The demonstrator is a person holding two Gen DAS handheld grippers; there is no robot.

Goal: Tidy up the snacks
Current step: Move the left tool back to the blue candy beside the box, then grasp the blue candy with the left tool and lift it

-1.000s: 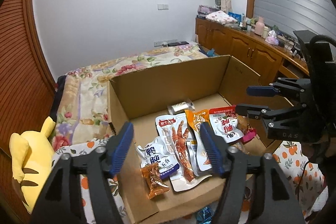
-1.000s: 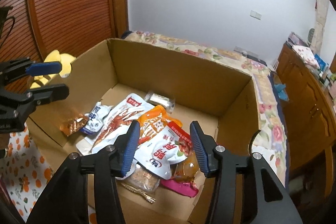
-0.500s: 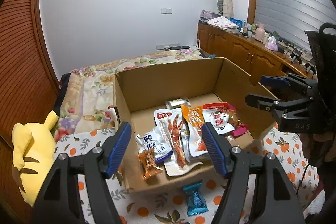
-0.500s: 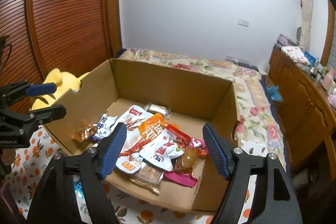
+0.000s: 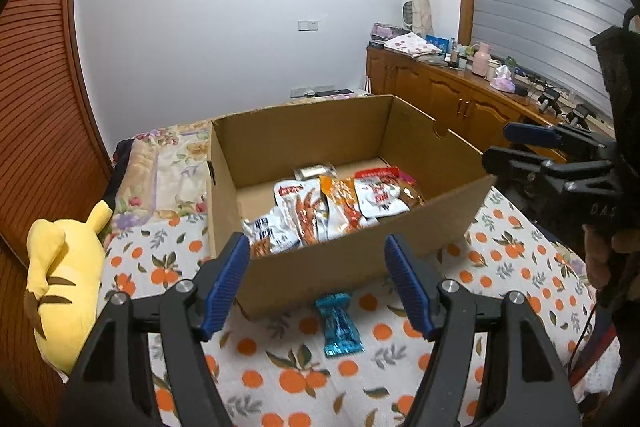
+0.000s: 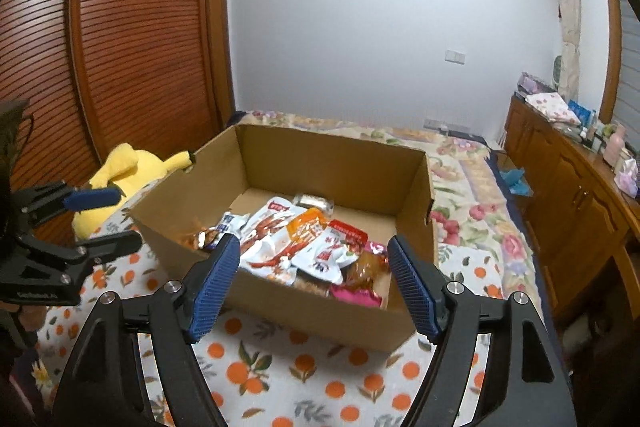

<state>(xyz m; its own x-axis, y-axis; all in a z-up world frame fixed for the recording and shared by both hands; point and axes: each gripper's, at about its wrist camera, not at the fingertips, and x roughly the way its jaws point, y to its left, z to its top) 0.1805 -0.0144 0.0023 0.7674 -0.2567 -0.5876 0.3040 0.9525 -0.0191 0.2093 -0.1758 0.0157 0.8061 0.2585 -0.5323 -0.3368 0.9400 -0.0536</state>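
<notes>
An open cardboard box [image 5: 360, 263] [image 6: 340, 315] stands on an orange-print cloth and holds several snack packets [image 5: 332, 207] [image 6: 304, 243]. A blue-wrapped snack [image 5: 339, 323] lies on the cloth just in front of the box. My left gripper [image 5: 316, 283] is open and empty, held back from the box above the blue snack. My right gripper [image 6: 314, 283] is open and empty too, in front of the box's near wall. Each gripper shows at the side of the other's view: the right one [image 5: 520, 145], the left one [image 6: 104, 215].
A yellow plush toy [image 5: 60, 279] [image 6: 124, 179] lies left of the box. Behind the box is a bed with a floral cover [image 6: 472, 187]. A wooden cabinet [image 5: 448, 99] with clutter runs along the right, and a slatted wooden door [image 6: 132, 47] stands at the left.
Both grippers have pulled back from over the box, so its near wall and the blue snack on the cloth now show. The right gripper's jaws have widened and nothing is between them.
</notes>
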